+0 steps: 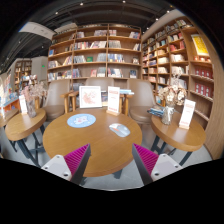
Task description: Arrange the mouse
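Note:
A round wooden table [95, 148] stands just ahead of my fingers. On it lie a round blue mouse pad [81, 120] at the far left and a small pale flat thing, probably the mouse [119, 129], to the right of the pad. My gripper [110, 162] is open and empty, held above the table's near edge. Its magenta pads [74, 157] stand wide apart, and nothing is between them but the table top. The mouse lies well beyond the fingers.
Two upright sign cards [90, 96] stand at the table's far edge, with chairs [140, 98] behind. Smaller wooden tables stand left [22, 122] and right [180, 132]; the right one bears a flower vase [172, 95]. Bookshelves [95, 55] line the walls.

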Demonstrator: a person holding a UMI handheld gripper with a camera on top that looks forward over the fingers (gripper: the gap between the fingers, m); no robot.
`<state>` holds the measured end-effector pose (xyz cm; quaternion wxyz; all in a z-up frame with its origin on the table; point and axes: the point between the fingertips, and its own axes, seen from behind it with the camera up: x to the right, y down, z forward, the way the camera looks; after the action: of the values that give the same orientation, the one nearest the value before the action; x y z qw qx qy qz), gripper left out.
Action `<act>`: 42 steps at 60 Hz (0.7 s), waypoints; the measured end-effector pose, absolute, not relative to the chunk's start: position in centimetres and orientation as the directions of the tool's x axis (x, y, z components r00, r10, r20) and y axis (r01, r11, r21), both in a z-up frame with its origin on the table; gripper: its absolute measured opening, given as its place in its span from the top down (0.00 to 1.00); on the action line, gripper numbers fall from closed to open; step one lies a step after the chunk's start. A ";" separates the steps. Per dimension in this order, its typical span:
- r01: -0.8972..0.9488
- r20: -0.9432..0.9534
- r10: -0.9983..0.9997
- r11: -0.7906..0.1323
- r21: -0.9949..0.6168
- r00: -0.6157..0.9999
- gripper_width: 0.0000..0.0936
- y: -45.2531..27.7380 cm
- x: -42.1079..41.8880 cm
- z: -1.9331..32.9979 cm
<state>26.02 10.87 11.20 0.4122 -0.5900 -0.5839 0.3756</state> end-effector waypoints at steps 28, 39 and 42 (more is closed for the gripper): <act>0.535 0.043 0.997 0.000 -0.845 0.068 0.09 13.7 20.0 4.1; 0.563 0.034 0.995 -0.024 -0.826 0.092 0.09 15.2 16.6 2.5; 0.572 0.036 0.995 -0.026 -0.820 0.097 0.09 15.8 15.5 2.3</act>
<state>15.51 15.75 2.26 0.3533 -0.6509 -0.6016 0.2993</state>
